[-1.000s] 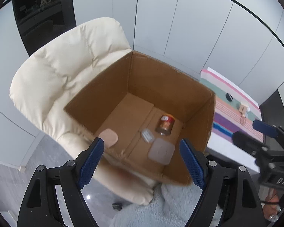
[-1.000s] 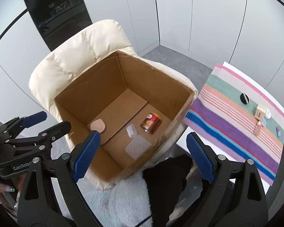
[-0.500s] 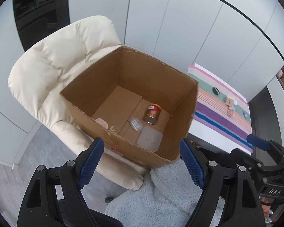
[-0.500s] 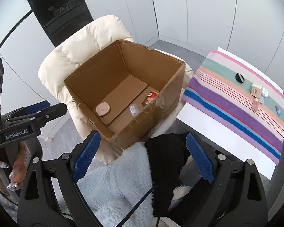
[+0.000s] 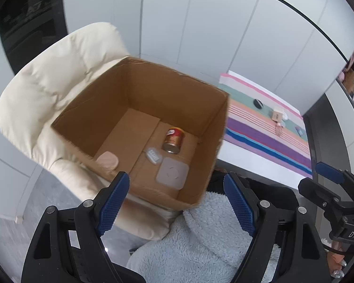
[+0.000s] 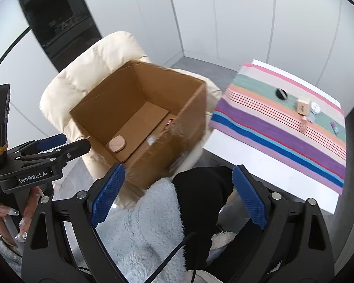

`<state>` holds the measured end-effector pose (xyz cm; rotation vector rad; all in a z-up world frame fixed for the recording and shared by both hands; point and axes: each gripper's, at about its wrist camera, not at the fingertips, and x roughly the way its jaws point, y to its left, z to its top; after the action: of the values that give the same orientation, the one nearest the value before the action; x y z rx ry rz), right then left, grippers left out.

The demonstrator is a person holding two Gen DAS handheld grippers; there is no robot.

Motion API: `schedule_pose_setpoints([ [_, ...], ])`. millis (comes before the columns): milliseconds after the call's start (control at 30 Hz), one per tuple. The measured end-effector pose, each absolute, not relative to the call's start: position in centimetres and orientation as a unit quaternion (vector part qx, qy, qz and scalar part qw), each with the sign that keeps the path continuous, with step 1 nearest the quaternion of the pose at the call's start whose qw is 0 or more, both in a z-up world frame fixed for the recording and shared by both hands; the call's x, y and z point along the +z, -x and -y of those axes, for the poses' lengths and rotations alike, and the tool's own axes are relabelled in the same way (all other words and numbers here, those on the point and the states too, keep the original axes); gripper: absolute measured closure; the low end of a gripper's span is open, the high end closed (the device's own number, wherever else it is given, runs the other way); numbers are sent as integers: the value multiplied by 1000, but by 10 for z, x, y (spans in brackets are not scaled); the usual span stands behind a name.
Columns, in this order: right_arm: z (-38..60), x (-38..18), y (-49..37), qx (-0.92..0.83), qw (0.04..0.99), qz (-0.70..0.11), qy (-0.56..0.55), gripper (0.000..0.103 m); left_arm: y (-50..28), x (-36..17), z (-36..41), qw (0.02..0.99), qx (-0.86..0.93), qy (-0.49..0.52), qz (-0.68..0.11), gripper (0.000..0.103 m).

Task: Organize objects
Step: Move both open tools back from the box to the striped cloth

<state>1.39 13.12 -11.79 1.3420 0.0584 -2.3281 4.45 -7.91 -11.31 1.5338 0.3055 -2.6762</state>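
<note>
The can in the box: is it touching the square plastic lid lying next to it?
Apart. In the left wrist view a strip of bare cardboard floor shows between the can and the square lid in the box.

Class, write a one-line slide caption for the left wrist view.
Open left gripper above a cardboard box on a cream chair.

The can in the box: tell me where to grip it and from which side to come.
The can lies on its side on the floor of the cardboard box, whose walls stand high around it. Come straight down through the open top and close the fingers across its round body at mid-length, probably; the ends offer only flat faces.
</note>
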Motion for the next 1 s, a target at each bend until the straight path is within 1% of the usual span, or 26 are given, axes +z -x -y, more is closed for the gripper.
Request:
schedule_pose_setpoints([
  [267, -178, -113, -12, -858, 174, 7, -483, 9, -17, -112, 27, -32, -868, -492, -51, 20],
  [533, -245, -109, -13, -871, 110, 46, -477, 9, 10, -115, -36, -89, -863, -497, -14, 20],
  [700, -289, -110, -18, -877, 64, 64, -473, 9, 18, -117, -76, -120, -865, -486, 21, 20],
  [1000, -358, -118, -30, -876, 3, 104, -471, 9, 26, -120, -131, -178, -859, -478, 50, 20],
])
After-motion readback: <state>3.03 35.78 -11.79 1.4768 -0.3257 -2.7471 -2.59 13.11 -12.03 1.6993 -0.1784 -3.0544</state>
